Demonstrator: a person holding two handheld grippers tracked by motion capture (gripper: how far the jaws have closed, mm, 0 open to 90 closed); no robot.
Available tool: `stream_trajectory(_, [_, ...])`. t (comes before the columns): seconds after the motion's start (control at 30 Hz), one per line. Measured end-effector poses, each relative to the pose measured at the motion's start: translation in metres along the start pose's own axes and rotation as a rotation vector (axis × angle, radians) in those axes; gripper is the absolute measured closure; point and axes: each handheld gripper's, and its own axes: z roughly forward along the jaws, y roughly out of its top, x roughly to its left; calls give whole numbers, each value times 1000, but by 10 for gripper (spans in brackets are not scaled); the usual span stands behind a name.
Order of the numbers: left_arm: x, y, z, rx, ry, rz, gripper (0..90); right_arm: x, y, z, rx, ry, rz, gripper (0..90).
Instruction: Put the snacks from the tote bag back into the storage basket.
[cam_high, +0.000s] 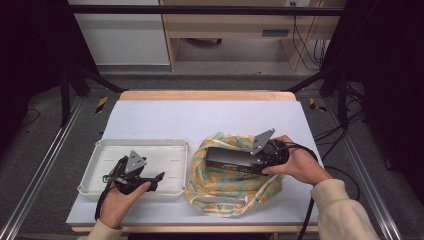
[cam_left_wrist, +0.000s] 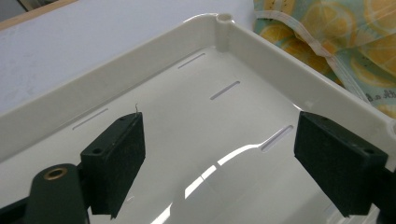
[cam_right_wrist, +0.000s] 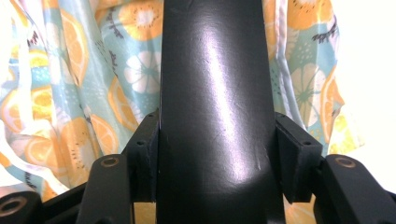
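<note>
Item: my left gripper (cam_high: 156, 179), jaws wide and empty, over the white tray's (cam_high: 100, 150) near edge. Item: my right gripper (cam_right_wrist: 217, 158), clamped on a black case (cam_high: 231, 159) above the lemon-print bag (cam_high: 220, 192), near-right table corner. Risk: glossy case sliding out; drawstrings snagging.

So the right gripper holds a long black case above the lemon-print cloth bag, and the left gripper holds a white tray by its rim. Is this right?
Not quite. The left gripper holds nothing: in the left gripper view its jaws stand open over the white tray's floor, touching no rim. The rest is right: the right gripper is shut on the long black case above the lemon-print cloth bag.
</note>
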Motion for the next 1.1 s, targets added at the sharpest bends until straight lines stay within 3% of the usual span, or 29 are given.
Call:
stream_trajectory(0.8, [0, -1, 3, 19, -12, 5, 159, 9, -6, -32, -64, -36, 22, 432])
stream_trajectory(1.1, [0, 14, 6, 49, -65, 64, 142, 9, -1, -39, -65, -64, 24, 432])
